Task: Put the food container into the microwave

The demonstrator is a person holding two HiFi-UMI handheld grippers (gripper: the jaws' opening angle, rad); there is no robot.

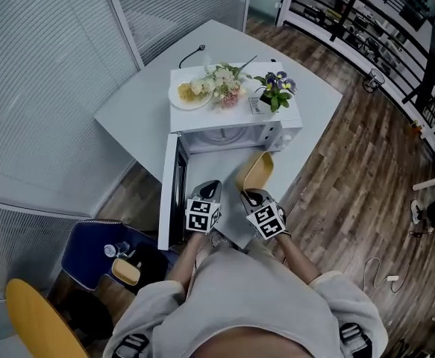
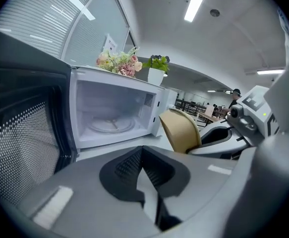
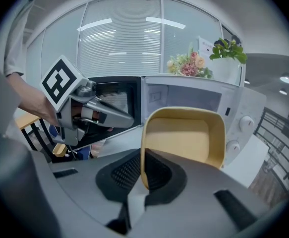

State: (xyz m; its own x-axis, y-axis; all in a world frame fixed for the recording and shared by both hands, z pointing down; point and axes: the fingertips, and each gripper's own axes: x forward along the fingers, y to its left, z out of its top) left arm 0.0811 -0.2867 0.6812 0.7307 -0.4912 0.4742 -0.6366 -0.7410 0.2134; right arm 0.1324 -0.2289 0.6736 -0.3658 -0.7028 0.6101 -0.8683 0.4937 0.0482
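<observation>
A white microwave (image 1: 236, 129) stands on the grey table (image 1: 139, 103), its door (image 1: 169, 192) swung open to the left. Its cavity (image 2: 109, 114) shows an empty glass turntable (image 2: 110, 125). My right gripper (image 3: 143, 175) is shut on the left rim of the yellow food container (image 3: 184, 135), tilted on edge in front of the cavity, right of the opening. In the head view the container (image 1: 256, 171) sits just ahead of the right gripper (image 1: 256, 198). My left gripper (image 2: 143, 155) is shut and holds nothing, hanging beside the door's inner face (image 2: 20, 143).
Flowers (image 1: 224, 80), a small potted plant (image 1: 275, 89) and a plate of food (image 1: 189, 94) rest on the microwave's top. A blue chair (image 1: 90, 256) with small items stands lower left, with a yellow chair (image 1: 38, 319) below it. Wooden floor lies to the right.
</observation>
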